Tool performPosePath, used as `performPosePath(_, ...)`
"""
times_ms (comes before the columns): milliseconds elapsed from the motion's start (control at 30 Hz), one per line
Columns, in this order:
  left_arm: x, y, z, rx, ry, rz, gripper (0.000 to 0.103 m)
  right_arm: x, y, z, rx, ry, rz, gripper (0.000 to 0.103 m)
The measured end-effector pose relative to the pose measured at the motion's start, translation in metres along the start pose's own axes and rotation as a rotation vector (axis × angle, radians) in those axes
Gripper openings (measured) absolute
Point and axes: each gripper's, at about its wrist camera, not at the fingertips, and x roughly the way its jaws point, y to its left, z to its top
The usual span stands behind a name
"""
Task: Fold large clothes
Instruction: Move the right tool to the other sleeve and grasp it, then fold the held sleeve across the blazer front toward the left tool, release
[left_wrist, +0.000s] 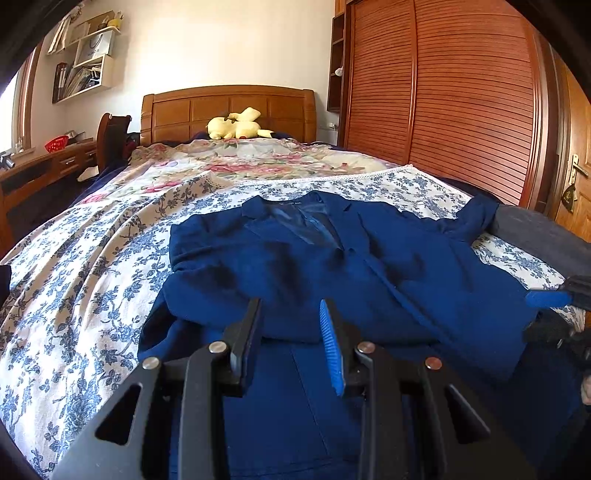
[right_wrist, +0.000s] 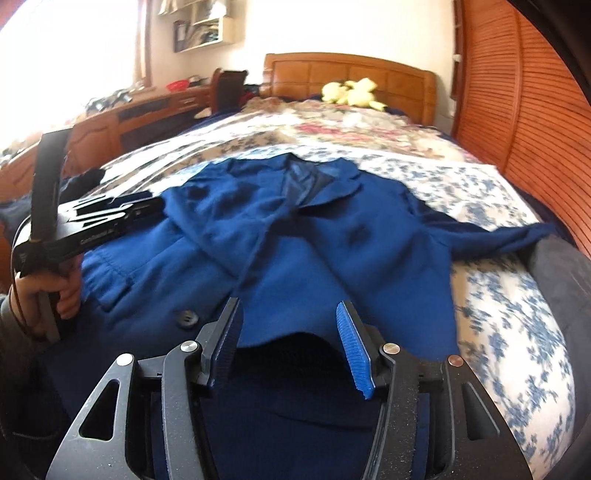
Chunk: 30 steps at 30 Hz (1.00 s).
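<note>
The jacket (left_wrist: 332, 258) is the landmark here: a big blue one lying front-up on the bed (left_wrist: 92, 258), spread over the blue-flowered sheet (left_wrist: 74, 295).

Going left to right from the jacket's left side: in the right wrist view a hand (right_wrist: 48, 295) grips the left tongs (right_wrist: 147, 206), whose tips reach the jacket's left edge near the shoulder. In the left wrist view the jaws stand partly apart with blue cloth humped up between them, but I can't tell if the pads actually press it.

Next, at the jacket's near hem, are the right tongs (right_wrist: 291, 332). Their jaws stand spread apart, and the hem edge lies loose between them with the pads off the cloth. A dark button (right_wrist: 186, 318) sits on the jacket just left of those tongs.

Off the jacket's right side, one sleeve (right_wrist: 509, 236) trails out toward a dark cushion-like thing (right_wrist: 561, 280) at the bed's edge.

Direction: the collar (right_wrist: 314, 177) points away from the tongs, toward the headboard (right_wrist: 351, 74), and the hem points back at them. So the long axis runs along the bed's length, collar far, hem near. Well beyond the collar, a yellow plush (right_wrist: 351, 92) rests by the headboard.
</note>
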Motion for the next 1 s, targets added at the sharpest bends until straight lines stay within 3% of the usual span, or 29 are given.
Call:
performPosePath(267,0.001,-0.003,0.0,0.01,0.0,-0.001,0.029,0.042,0.033,-0.012,-0.101,0.131,0.069,0.054)
performPosePath(467,0.0,-0.003,0.0,0.016,-0.004,-0.001,0.029,0.047,0.035,-0.02,-0.13,0.158,0.073,0.051)
performPosePath(533,0.0,-0.003,0.0,0.016,-0.006,0.0,0.029,0.047,0.033,-0.019,-0.15,0.171,0.056,0.021)
performPosePath(567,0.0,-0.003,0.0,0.017,-0.006,-0.001,0.029,0.046,0.031,-0.017,-0.152,0.176,0.064,0.013)
performPosePath(633,0.0,-0.004,0.0,0.019,-0.008,0.0,0.029,0.039,0.022,-0.011,-0.125,0.172,0.093,0.004)
performPosePath(700,-0.001,-0.004,0.0,0.02,-0.01,-0.001,0.029,0.026,0.01,0.002,-0.098,0.14,0.088,0.002)
performPosePath(833,-0.001,-0.003,0.0,0.015,-0.012,-0.003,0.029,-0.002,-0.021,0.034,-0.056,0.056,0.001,0.002)
performPosePath(1000,-0.001,-0.004,0.0,0.012,-0.011,-0.003,0.03,-0.004,-0.063,0.063,-0.036,0.029,-0.166,0.002)
